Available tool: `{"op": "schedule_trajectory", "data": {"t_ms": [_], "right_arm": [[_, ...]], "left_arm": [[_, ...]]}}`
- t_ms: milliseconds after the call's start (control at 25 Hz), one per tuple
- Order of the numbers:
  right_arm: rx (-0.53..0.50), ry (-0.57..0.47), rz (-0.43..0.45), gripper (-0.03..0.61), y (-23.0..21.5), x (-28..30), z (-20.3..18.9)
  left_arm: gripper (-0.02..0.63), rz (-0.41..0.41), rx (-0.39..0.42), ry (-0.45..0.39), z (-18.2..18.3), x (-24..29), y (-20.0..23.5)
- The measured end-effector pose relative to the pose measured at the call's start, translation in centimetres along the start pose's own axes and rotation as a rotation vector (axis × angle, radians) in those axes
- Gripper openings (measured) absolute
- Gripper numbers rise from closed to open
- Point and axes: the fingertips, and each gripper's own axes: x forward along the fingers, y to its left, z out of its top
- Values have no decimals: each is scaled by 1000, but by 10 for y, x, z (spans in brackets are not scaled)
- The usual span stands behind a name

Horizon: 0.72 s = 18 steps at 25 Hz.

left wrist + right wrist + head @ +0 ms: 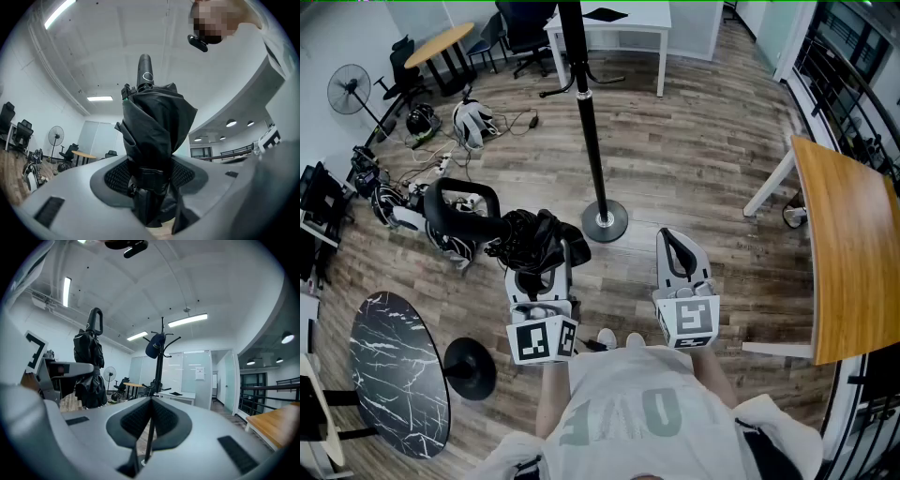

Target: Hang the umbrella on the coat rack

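A folded black umbrella point(532, 236) with a curved black handle point(457, 201) lies level across the head view, handle toward the left. My left gripper point(540, 255) is shut on its bunched fabric. In the left gripper view the umbrella point(157, 131) rises straight up between the pads of the left gripper point(150, 180). The coat rack point(592, 141) is a black pole on a round base point(605, 223), just beyond both grippers. My right gripper point(680, 246) is shut and holds nothing. In the right gripper view, the right gripper point(151, 420) faces the coat rack point(160, 369), with the umbrella point(89, 352) at left.
A wooden table point(844, 253) stands at the right, a black marble round table point(394, 375) at the lower left, a white table point(614, 28) behind the rack. Helmets and cables point(441, 131) litter the floor at left beside a fan point(347, 89). A dark item point(154, 345) hangs on the rack.
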Motion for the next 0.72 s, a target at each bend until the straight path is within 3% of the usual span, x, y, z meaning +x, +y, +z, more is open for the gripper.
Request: {"op": "schedule_trajectory", "data": {"t_ms": [720], "right_arm": [[66,8,101,31,-12,-21,-20]], "left_arm": [[253,81,31,-9,8,-18,-3]]}}
